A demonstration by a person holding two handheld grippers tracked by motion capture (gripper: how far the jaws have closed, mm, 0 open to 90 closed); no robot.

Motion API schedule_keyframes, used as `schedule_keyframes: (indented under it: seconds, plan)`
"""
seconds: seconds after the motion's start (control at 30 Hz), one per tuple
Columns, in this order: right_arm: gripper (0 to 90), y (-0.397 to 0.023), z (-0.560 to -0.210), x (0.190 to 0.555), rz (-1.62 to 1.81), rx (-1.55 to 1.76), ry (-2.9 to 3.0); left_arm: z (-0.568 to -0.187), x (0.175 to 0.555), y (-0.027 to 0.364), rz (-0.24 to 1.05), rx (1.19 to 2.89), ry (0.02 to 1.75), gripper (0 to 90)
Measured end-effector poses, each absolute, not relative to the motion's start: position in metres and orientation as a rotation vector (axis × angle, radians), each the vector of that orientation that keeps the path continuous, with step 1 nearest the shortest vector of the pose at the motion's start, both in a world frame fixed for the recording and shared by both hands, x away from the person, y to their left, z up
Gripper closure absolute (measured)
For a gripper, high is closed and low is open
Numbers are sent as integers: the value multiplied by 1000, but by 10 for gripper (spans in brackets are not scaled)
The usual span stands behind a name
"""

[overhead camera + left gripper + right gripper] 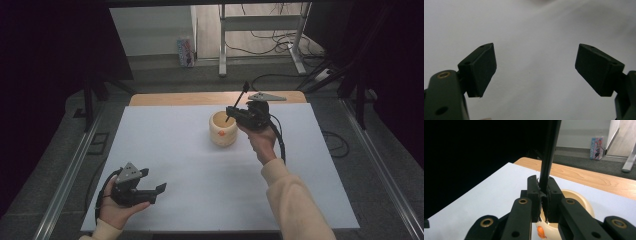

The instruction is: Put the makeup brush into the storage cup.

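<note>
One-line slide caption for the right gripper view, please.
Right gripper clamps a thin black stick upright above the cream cup on the white table cover.

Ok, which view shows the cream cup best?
The high view: the whole cream cup stands on the white sheet, just left of the right claw. The right gripper view catches only part of its rim behind the claw's jaws.
</note>
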State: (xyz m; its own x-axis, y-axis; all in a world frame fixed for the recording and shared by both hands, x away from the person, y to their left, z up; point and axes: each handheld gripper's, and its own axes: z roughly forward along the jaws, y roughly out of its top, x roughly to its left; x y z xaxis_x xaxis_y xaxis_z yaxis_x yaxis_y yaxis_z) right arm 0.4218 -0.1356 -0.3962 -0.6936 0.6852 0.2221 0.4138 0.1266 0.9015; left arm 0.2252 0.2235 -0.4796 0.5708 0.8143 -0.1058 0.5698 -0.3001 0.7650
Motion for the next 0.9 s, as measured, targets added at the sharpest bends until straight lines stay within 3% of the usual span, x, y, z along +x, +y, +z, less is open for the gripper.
schedule_keyframes:
  seconds: [0.9]
  plan:
    - [841, -121, -419, 453, 1451, 1140, 2147, -482, 226, 224, 396, 2019, 1123, 179]
